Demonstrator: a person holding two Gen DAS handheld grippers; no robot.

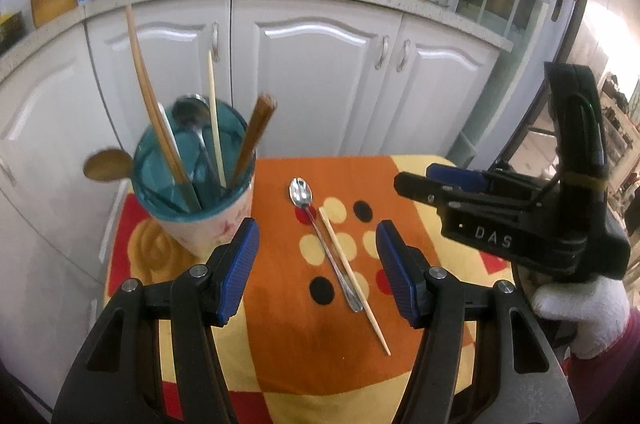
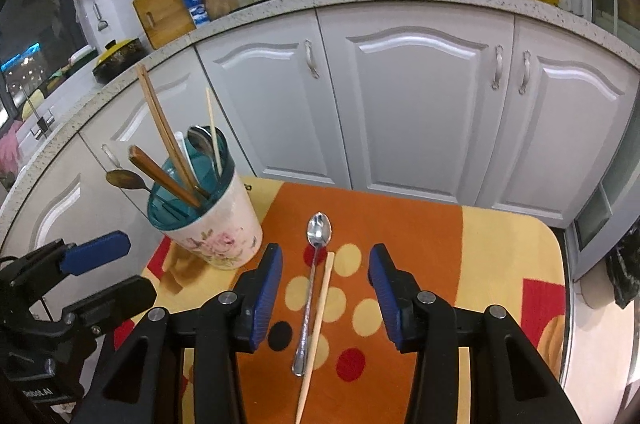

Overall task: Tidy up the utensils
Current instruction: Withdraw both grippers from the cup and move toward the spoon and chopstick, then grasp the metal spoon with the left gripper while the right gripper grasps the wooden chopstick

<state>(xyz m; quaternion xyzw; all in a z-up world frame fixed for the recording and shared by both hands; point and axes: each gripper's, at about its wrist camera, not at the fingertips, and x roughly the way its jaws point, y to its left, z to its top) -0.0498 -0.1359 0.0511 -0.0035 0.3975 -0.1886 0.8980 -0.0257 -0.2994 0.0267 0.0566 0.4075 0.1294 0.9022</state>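
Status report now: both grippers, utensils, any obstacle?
Left gripper, right gripper: jaws open, empty. Spoon and chopstick on table, side by side. Holder left. Nothing in the way.

Left gripper (image 1: 316, 266): black plastic frame, two arms with triangular cut-outs; ribbed blue pads (image 1: 239, 270) on the inner faces of the fingers; round silver screws at the joints.

Right gripper (image 2: 325, 290): same build, black with blue ribbed pads (image 2: 267, 292) and silver pivot screws.

Seen from the left wrist camera at 3 o'clock, the right unit's housing carries raised letters "DAS", a yellow band and a small green light, possibly an indicator.

Right hand (image 1: 580, 308): white knit glove; a pinkish sleeve (image 1: 624, 348) at 4 o'clock.
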